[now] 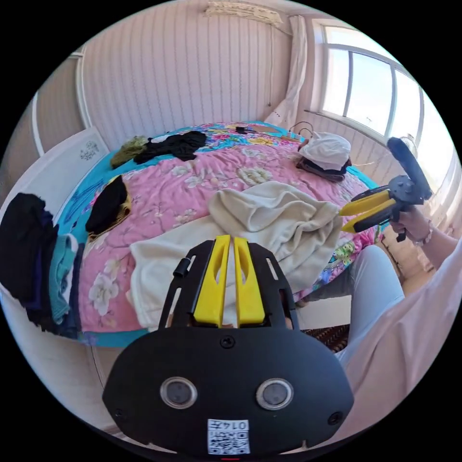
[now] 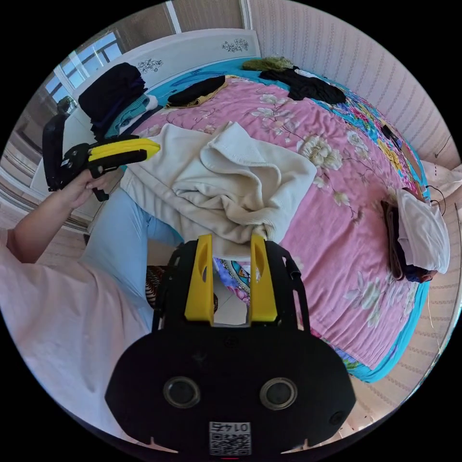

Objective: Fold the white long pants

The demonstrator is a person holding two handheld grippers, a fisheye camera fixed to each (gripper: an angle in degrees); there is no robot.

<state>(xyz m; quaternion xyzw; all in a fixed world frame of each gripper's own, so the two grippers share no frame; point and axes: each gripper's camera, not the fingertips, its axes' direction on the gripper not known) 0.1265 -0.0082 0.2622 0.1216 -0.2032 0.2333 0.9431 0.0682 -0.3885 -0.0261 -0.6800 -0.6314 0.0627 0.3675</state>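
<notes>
Left gripper view: one white long pants (image 1: 269, 226), two grippers.

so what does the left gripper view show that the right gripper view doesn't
Left gripper view: the bright window beside the curtain, plus the right hand-held gripper side-on, tips at the white long pants. Right gripper view: the left hand-held gripper side-on, jaws together. Both: the pants crumpled on the pink floral bedspread.

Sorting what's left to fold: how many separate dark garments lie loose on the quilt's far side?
2: a black garment beside an olive one near the wall, and another black garment over something yellow near the headboard. Stacked piles may hide more.
</notes>
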